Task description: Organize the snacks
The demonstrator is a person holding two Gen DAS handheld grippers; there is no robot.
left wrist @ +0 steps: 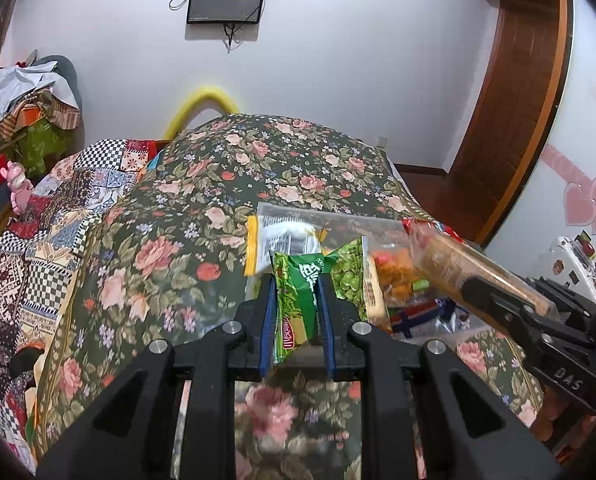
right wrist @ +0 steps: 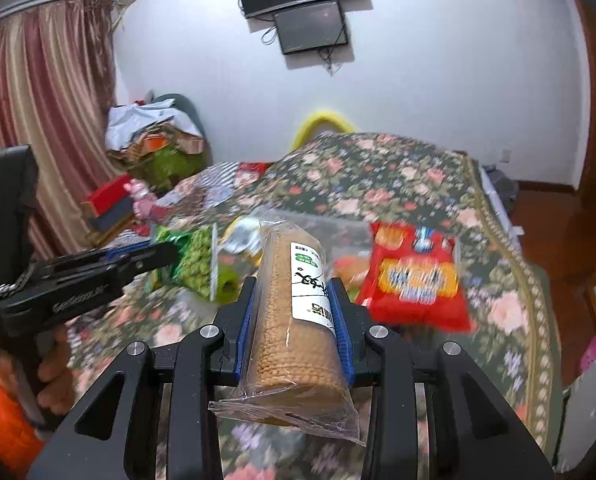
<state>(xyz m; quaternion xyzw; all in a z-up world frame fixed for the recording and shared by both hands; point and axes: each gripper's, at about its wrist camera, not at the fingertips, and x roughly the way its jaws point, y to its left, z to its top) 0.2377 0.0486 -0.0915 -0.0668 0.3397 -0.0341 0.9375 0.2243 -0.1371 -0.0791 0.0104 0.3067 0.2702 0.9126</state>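
In clear bin (left wrist: 338,220): assorted snacks (left wrist: 394,276).

open floral bedspread (left wrist: 186,208) left of and behind the snack pile gives clear passage. ahead, a clear plastic bag (left wrist: 338,228) of snacks, a yellow-edged packet (left wrist: 274,240) and a red packet (right wrist: 416,276) crowd the middle of the bed. the right gripper (right wrist: 296,284) with its biscuit roll (right wrist: 294,320) blocks the right side, close beside the left gripper (left wrist: 298,280) and its green packet (left wrist: 298,300).
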